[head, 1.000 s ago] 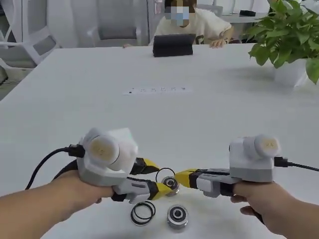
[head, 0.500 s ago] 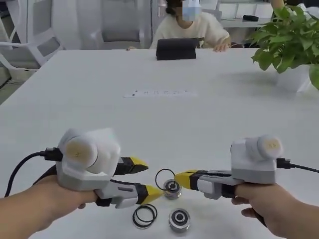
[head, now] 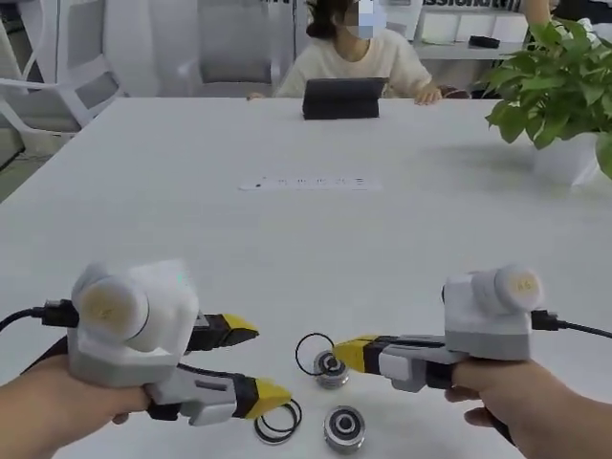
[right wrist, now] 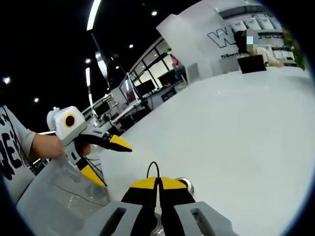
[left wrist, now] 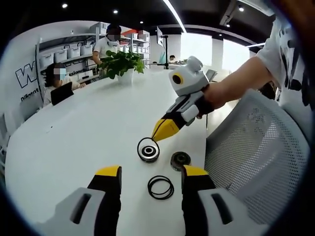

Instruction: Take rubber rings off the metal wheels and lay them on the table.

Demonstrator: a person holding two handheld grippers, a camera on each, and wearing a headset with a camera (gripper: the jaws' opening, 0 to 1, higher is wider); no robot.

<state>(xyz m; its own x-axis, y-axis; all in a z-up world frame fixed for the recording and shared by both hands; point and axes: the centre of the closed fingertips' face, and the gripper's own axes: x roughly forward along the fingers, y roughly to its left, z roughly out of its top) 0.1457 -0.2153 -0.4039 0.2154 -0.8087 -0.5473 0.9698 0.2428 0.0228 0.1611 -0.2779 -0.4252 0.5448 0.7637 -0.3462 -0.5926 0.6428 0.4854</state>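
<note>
My right gripper [head: 340, 352] is shut on a thin black rubber ring [head: 297, 354] that loops up from a small metal wheel [head: 332, 370] on the white table. In the right gripper view the ring [right wrist: 149, 172] rises from between the shut yellow tips, with the wheel [right wrist: 185, 185] just behind. A second wheel [head: 344, 426] lies nearer me. Two loose rings [head: 277, 420] lie flat beside it. My left gripper [head: 252, 360] stands open to the left, apart from the wheels. In the left gripper view, the loose rings [left wrist: 161, 187] lie between its yellow tips and the wheel [left wrist: 148, 151] is ahead.
A paper strip [head: 311, 182] lies mid-table. A black tablet case [head: 342, 98] stands at the far edge before a seated person. A potted plant [head: 559, 91] is at the far right. A mesh chair [left wrist: 256, 142] stands by the table's near edge.
My left gripper has drawn back to the left, away from the wheel it was at. The right gripper stays at the wheel with the ring.
</note>
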